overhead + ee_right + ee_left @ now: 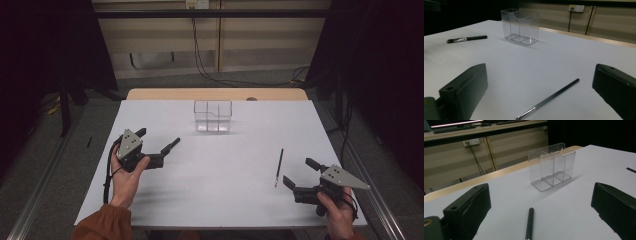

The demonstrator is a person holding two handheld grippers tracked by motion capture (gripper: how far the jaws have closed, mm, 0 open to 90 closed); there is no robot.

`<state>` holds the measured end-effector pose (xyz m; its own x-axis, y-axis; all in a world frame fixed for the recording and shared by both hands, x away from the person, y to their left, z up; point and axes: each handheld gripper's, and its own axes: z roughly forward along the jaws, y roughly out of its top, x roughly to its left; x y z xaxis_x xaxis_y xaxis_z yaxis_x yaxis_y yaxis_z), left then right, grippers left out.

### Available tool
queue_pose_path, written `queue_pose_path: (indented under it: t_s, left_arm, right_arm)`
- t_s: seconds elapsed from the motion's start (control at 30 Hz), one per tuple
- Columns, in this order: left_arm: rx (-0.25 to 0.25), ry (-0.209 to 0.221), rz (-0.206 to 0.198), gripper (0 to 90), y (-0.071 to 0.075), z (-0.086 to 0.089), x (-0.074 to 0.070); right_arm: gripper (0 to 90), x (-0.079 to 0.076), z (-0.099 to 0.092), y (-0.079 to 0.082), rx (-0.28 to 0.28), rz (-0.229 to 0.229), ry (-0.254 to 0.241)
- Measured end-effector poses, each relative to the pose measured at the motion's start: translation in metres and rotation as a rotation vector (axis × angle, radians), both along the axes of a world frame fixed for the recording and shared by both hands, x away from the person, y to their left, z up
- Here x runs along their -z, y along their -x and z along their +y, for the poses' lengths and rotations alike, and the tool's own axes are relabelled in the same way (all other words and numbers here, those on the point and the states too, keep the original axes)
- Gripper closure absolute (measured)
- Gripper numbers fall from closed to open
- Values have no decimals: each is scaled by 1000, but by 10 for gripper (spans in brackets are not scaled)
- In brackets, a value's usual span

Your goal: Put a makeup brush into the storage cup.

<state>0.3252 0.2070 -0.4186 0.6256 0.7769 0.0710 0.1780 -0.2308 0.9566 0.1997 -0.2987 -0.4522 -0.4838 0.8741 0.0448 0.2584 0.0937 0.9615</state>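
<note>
Both your tools gape wide, gripping nothing.
Your left tool (159,140) has a thick black brush (529,223) lying between its jaws; your right tool (299,173) sits near a thin brush (278,167). The clear organizer (213,115) stands toward the desk's (225,195) far edge.

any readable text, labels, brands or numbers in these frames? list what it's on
None readable.
Clear organizer: bare plastic, no label.
Thin brush by the right gripper: no print legible on the handle.
Thick brush by the left gripper: handle too dark to show any mark.
Grey plates on both grippers: holes, no lettering.
Wall socket: no marking legible.
</note>
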Motion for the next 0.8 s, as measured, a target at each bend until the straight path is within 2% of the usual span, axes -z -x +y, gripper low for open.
queue_pose_path:
  t_s: [0.17, 0.23, 0.37, 0.53, 0.7, 0.77, 0.8]
  left_arm:
    - [10, 14, 2, 27, -8, -2, -1]
    - [-6, -4, 1, 25, -14, -4, 1]
    - [-1, -20, 18, 25, -21, -4, 2]
    - [-24, -38, 64, 26, -38, -1, 2]
    - [-28, -39, 83, 26, -45, 1, 5]
    - [-25, -56, 92, 25, -47, 2, 6]
    - [-20, -71, 112, 26, -49, 1, 6]
  right_arm:
    - [0, 0, 0, -1, -6, -2, 6]
    - [0, 0, 1, -1, -7, 1, 4]
    - [0, 0, 2, -1, -13, 1, 10]
    - [0, 1, 3, -3, -17, 2, 13]
    - [0, 1, 3, -4, -17, 3, 13]
    - [0, 1, 3, -4, -18, 5, 11]
    - [0, 1, 3, -4, -18, 5, 11]
